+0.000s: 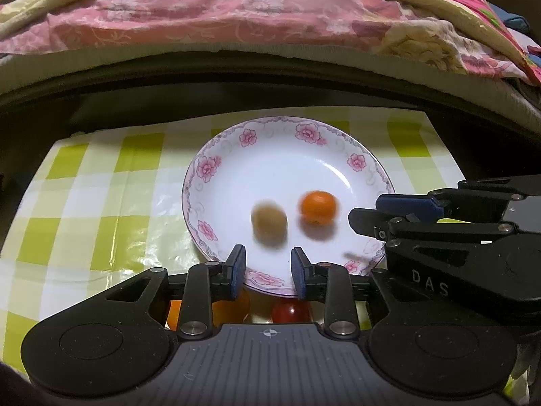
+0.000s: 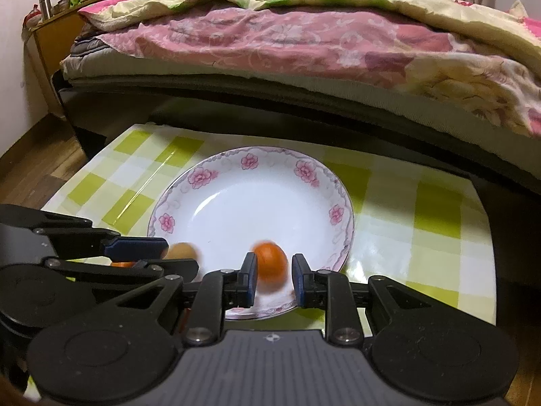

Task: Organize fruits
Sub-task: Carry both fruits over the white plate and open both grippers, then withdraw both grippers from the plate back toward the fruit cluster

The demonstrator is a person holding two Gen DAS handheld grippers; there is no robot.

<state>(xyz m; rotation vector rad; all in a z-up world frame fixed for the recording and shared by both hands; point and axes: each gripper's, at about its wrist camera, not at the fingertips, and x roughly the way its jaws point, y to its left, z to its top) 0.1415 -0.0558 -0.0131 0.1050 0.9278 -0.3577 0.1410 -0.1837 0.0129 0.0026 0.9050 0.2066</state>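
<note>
A white plate with pink flowers (image 1: 209,169) (image 2: 304,172) sits on the green checked tablecloth. On it lie a brown fruit (image 1: 269,222) (image 2: 182,251), blurred by motion, and an orange fruit (image 1: 318,206) (image 2: 270,264), also blurred. My left gripper (image 1: 268,267) is open and empty over the plate's near rim, just short of the brown fruit. My right gripper (image 2: 272,279) is open, with the orange fruit between and just past its fingertips, not clamped. The right gripper also shows in the left wrist view (image 1: 405,209), at the plate's right rim.
More fruits lie near the table's front edge under the left gripper: an orange one (image 1: 230,308) and a red one (image 1: 290,311). A bed with pink and yellow quilts (image 2: 304,44) runs close behind the table. Wooden floor (image 2: 30,169) lies to the left.
</note>
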